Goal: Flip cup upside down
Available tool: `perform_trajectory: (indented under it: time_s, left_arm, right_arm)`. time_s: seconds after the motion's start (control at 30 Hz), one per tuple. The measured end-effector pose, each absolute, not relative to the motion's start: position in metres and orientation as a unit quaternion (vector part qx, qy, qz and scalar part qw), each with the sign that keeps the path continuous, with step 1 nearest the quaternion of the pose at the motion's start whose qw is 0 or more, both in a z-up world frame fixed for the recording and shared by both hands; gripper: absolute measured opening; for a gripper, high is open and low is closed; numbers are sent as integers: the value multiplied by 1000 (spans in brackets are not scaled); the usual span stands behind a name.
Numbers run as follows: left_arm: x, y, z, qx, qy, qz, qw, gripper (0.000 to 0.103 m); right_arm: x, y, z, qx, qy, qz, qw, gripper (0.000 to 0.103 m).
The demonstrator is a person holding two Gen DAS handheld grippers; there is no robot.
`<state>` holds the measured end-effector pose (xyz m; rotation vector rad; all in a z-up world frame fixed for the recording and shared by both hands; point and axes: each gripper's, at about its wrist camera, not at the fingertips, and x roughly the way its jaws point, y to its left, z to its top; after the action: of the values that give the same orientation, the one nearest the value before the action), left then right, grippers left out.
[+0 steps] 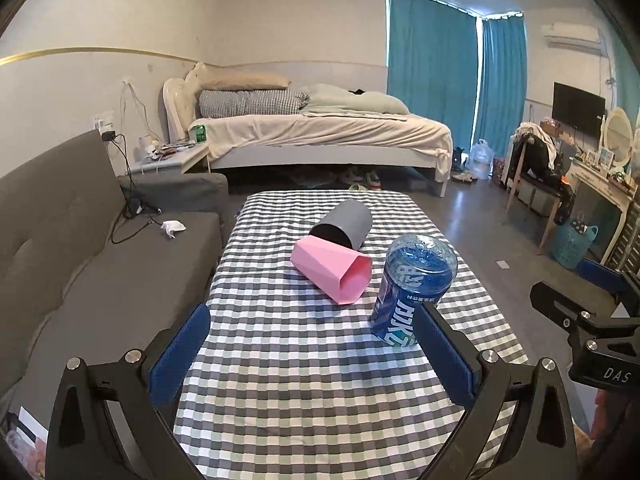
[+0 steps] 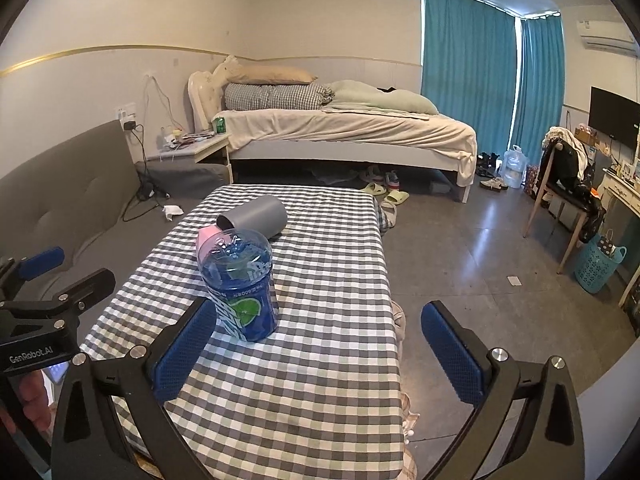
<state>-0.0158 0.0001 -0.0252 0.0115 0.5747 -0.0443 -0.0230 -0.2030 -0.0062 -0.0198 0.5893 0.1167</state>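
hovering low over the near end of the checked desk (image 1: 304,380), the left tongs (image 1: 310,354) are spread and empty, aimed up the cloth toward the cups. the pink cup (image 1: 334,274) lies on its side mid-desk, mouth toward the camera, touching the grey cup (image 1: 346,224) tipped over behind it. just right stands a blue bottle (image 1: 412,288). the right tongs (image 2: 320,354) are also spread, empty, probably waiting beside it.
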Motion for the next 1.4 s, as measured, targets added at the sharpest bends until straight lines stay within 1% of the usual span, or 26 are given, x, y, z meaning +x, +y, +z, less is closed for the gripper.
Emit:
perform_trajectory:
  time_s: [1.4]
  left_arm:
    - [-10,-2,-32,12,297,-23,954,103]
  right_arm:
    - [-21,-198,-14,-16,299,59,952,103]
